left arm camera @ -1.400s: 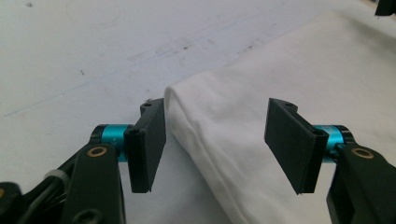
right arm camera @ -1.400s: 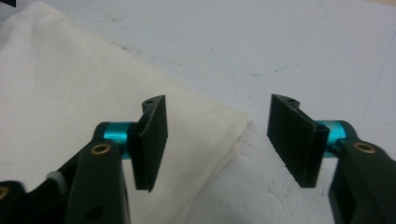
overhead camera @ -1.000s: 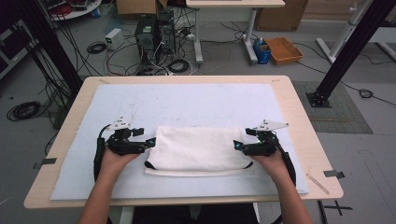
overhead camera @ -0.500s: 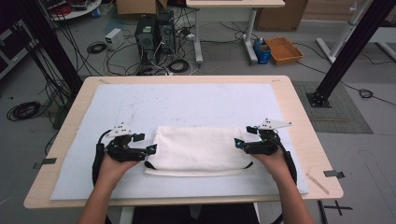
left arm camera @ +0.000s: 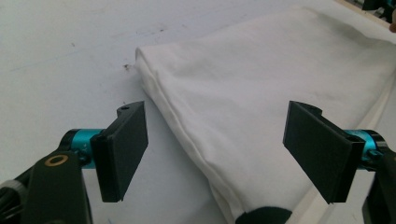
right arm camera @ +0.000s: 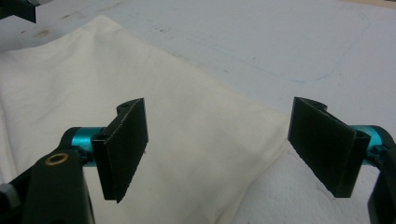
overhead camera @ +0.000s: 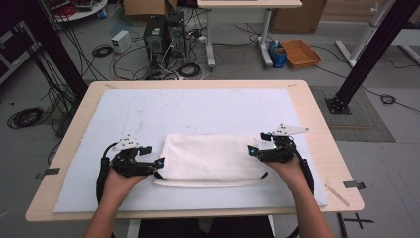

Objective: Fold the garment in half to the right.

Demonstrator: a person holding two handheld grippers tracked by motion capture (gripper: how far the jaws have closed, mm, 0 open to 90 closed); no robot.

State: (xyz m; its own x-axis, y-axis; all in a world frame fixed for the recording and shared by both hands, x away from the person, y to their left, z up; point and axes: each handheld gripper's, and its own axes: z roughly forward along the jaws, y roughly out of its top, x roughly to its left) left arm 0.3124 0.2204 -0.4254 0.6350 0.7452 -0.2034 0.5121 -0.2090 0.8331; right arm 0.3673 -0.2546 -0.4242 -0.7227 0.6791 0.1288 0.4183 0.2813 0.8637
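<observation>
A folded white cloth (overhead camera: 210,159) lies flat on the pale sheet (overhead camera: 198,111) that covers the wooden table (overhead camera: 317,124), toward the person's side and roughly centred between the two hands. The left hand-held gripper (overhead camera: 157,165) sits at the cloth's left end, low on the sheet, its tips just beside the folded edge. In the left gripper view its two black jaws stand wide apart and released, the layered edge of the cloth (left arm camera: 261,93) running up between them, with bare sheet under the left jaw and cloth under the right. The right hand-held gripper (overhead camera: 252,151) rests at the cloth's right end, its tips over the fabric's edge. In the right gripper view its jaws are likewise spread and hold nothing; the cloth (right arm camera: 154,116) passes beneath the left jaw and the gap, and its corner ends short of the right jaw, which hangs over the sheet. A narrow strip of the cloth's lower layer shows along its near edge in the high view.
</observation>
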